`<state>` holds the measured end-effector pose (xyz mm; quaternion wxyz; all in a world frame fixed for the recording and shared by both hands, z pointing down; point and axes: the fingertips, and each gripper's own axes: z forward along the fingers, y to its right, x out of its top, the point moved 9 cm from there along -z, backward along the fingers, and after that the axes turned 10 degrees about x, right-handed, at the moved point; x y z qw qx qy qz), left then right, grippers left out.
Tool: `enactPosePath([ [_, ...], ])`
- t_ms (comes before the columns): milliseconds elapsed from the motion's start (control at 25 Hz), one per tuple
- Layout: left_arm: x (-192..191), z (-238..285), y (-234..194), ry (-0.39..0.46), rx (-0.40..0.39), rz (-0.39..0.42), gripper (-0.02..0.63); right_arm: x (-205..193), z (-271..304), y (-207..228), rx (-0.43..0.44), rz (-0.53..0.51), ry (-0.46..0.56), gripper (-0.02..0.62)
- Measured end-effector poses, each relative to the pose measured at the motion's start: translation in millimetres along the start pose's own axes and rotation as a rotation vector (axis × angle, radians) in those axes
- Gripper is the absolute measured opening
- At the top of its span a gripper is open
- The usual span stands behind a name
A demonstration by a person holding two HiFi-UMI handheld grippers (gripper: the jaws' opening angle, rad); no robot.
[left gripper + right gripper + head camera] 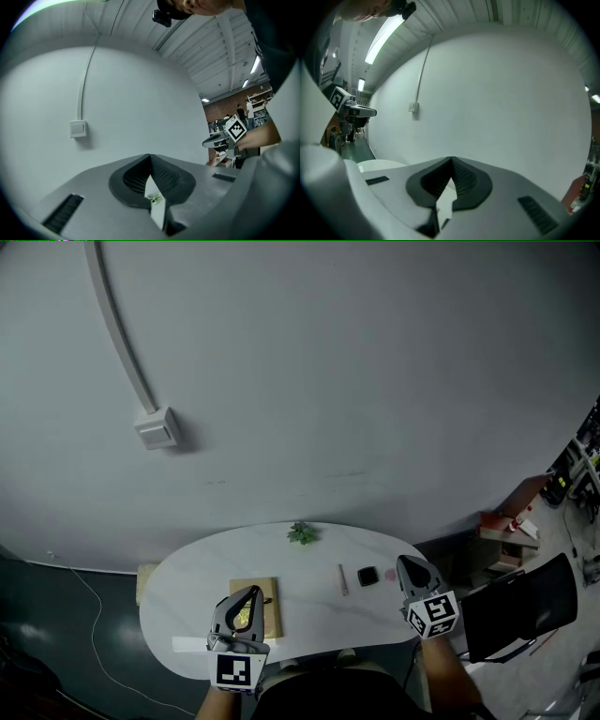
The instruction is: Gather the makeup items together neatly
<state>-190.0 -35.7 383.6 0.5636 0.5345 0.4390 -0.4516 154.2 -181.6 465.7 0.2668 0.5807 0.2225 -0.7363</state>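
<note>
Claws are both pressing shut on nothing. From where I am standing, the left claw (247, 594) is hovering over a tan flat case (272, 615) near the front edge of the desk (187, 596), and the right claw (407, 563) is hanging at the desk's right end. Between them a slim stick (343, 579) and a small black compact (367, 576) are lying side by side, apart from the case, with a green sprig (301, 533) sitting near the far edge.
</note>
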Motion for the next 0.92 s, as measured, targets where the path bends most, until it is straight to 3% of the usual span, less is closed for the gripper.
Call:
enactPosePath([
  [480, 25.9, 30.9, 40.9, 0.001, -0.05, -0.021, 0.021, 26.2, -59.5, 25.6, -0.011, -0.068, -0.01, 0.028],
  [920, 48.0, 16.4, 78.4, 0.051, -0.047, 0.043, 0.021, 32.5, -68.7, 25.3, 0.103, -0.077, 0.014, 0.028],
])
